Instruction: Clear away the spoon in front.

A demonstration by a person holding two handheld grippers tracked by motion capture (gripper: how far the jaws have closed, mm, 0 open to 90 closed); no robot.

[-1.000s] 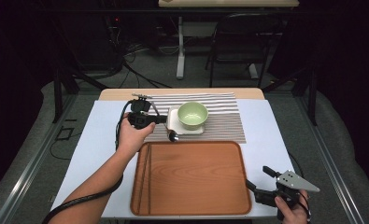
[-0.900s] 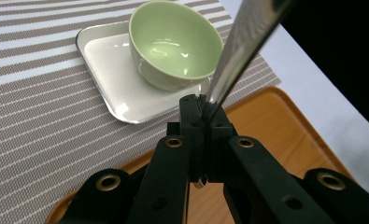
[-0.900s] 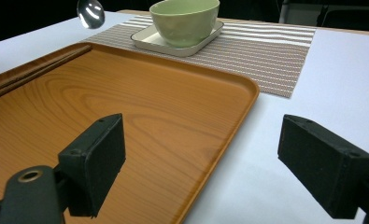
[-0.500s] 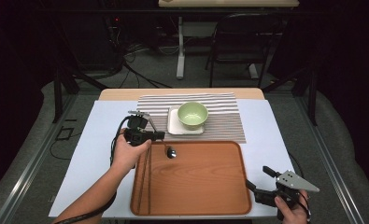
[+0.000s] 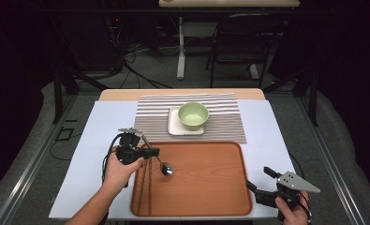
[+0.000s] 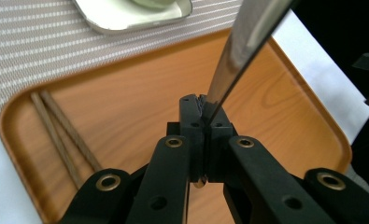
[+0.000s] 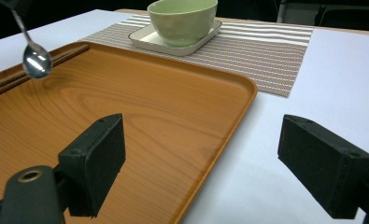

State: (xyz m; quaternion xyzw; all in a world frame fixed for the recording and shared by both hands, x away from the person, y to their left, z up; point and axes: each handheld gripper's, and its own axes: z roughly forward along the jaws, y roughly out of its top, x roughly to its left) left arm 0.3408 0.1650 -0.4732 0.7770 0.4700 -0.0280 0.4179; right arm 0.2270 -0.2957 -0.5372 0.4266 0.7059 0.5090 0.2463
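Spoon [image 5: 164, 168] hangs from the left tongs [image 5: 151, 152], which are closed tight on its thin handle, and its bowl points down over the wooden tray [image 5: 210, 187], at about nine o'clock from the tray's middle. I think the handle is pinched near its end so the bowl can meet the wood first and the tongs stay clear of the tray. Two brown chopsticks [image 5: 145, 180] already lie along the tray's left edge, so the spoon is probably meant to lie just beside them.

The right tongs [image 5: 262, 185] wait at the tray's five o'clock corner, wide open and holding nothing, out of the way of the other hand.

The left gripper view shows the grip itself: the handle [image 6: 240, 51] sits between the two closed black pads, which the high view is too small to tell. The right gripper view shows the spoon's bowl [image 7: 36, 63] hanging above the wood, apart from it, with the green bowl [image 7: 182, 18] on its small square plate [image 7: 149, 39] on the striped mat [image 7: 266, 44] at twelve o'clock of the worktop [image 5: 103, 131].
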